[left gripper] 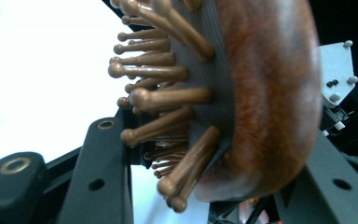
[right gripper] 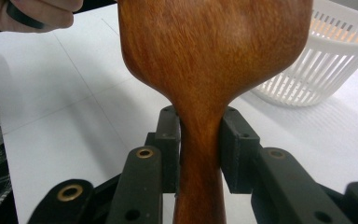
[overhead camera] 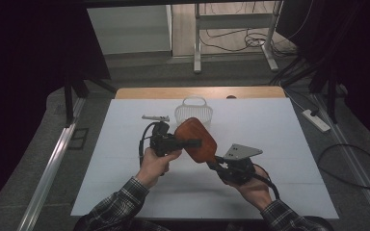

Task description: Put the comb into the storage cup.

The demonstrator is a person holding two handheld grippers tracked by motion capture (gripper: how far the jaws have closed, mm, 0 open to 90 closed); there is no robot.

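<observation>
A brown wooden hairbrush (overhead camera: 197, 130) hangs above the white table between both hands. My left gripper (overhead camera: 195, 143) is shut on its oval head: in the left gripper view one jaw lies against the round-tipped bristles (left gripper: 158, 98) and the other against the smooth back (left gripper: 270, 93). My right gripper (overhead camera: 215, 163) comes in from the lower right and is shut on the handle. In the right gripper view its pads (right gripper: 170, 135) press both sides of the narrow neck of the hairbrush (right gripper: 209, 46). A hand holds each gripper.
A white slatted plastic basket (overhead camera: 193, 111) with a handle stands just behind the brush, also seen at the upper right as the basket (right gripper: 317, 60). A small grey metal piece (overhead camera: 155, 117) lies to its left. The white table sheet (overhead camera: 279, 125) spreads to the right and front.
</observation>
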